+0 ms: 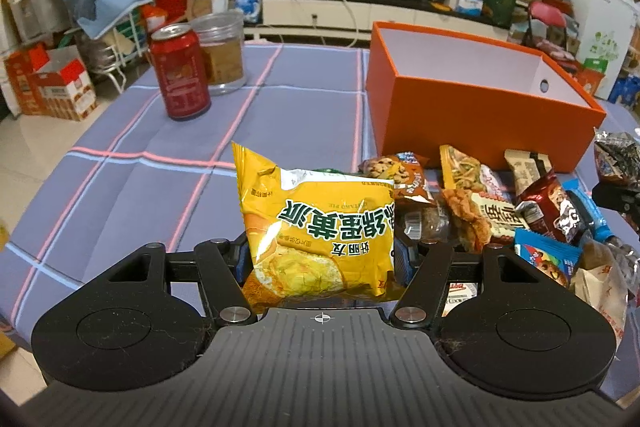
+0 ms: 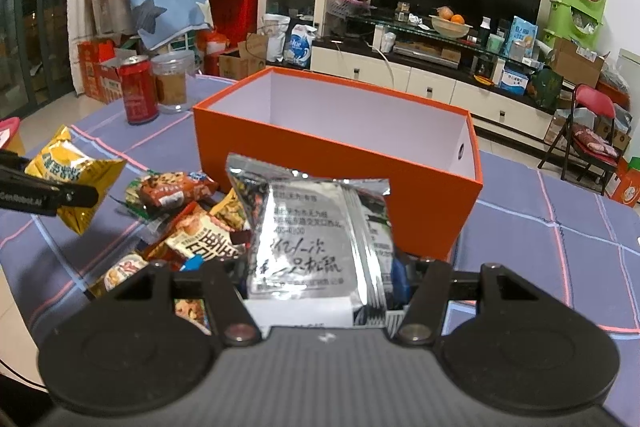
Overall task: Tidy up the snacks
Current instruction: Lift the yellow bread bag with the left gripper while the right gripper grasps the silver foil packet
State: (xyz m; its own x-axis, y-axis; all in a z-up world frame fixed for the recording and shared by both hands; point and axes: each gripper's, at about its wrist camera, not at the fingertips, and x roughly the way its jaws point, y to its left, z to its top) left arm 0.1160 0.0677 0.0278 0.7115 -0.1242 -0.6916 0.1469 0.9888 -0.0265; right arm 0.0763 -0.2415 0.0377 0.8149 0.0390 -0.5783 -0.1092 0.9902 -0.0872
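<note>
My left gripper [image 1: 320, 259] is shut on a yellow snack packet [image 1: 316, 223] and holds it above the tablecloth, left of the snack pile [image 1: 500, 215]. The packet also shows in the right wrist view [image 2: 74, 179], with the left gripper [image 2: 70, 195] on it. My right gripper [image 2: 320, 279] is shut on a silver snack packet [image 2: 316, 239], held up in front of the open orange box [image 2: 340, 167]. The box [image 1: 472, 107] looks empty inside. Loose snacks [image 2: 188, 219] lie in front of the box. The right gripper's fingers [image 1: 616, 197] and silver packet show at the far right of the left wrist view.
A red can [image 1: 180, 71] and a clear jar [image 1: 222, 53] stand on the far left of the blue checked tablecloth [image 1: 132, 179]. Beyond the table are a TV stand [image 2: 440, 75], boxes and a red folding chair [image 2: 588, 135].
</note>
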